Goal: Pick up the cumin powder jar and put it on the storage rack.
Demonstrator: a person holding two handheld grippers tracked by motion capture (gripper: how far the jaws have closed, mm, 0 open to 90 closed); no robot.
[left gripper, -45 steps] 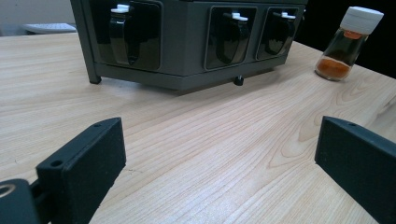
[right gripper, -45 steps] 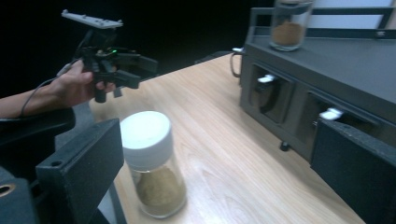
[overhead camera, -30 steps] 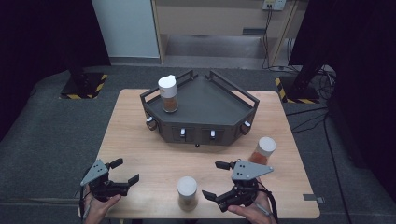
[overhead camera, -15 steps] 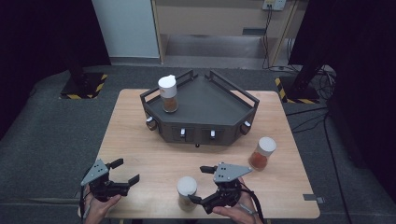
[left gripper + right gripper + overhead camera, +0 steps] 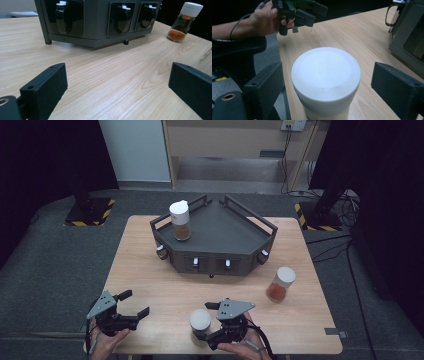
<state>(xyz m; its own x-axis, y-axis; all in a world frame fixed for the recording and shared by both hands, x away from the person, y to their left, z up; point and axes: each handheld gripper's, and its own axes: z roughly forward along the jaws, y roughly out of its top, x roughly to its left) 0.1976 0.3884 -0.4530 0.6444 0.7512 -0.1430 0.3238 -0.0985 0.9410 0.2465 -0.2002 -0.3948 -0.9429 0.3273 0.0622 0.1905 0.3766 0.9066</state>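
From the high view we observe the right tongs (image 5: pixel 204 336) at the near edge of the wooden surface (image 5: pixel 150 280), positioned around the white-capped jar (image 5: pixel 200 322), which stands upright there; the left tongs (image 5: pixel 136 305) are held well apart to the left, jaws spread wide over bare wood. A dark angular tray (image 5: pixel 220 227) sits at the far middle of the surface and carries a second jar (image 5: pixel 180 220) in its left corner, while a third jar (image 5: pixel 280 284) with orange-brown contents stands on the wood near the right of the tray. In the left gripper view we see the left tongs (image 5: pixel 117 82) wide open with nothing between the jaws, facing the front wall of the tray (image 5: pixel 100 22), with the third jar (image 5: pixel 186 21) at upper right. In the right gripper view the white-capped jar (image 5: pixel 325 75) stands between the jaws of the right tongs (image 5: pixel 325 87); the jaws have just been closing, yet a gap remains visible on each side of the cap, so the pads do not press on it. The left tongs (image 5: pixel 299 12) and the hand (image 5: pixel 263 18) holding them appear farther off at upper left.
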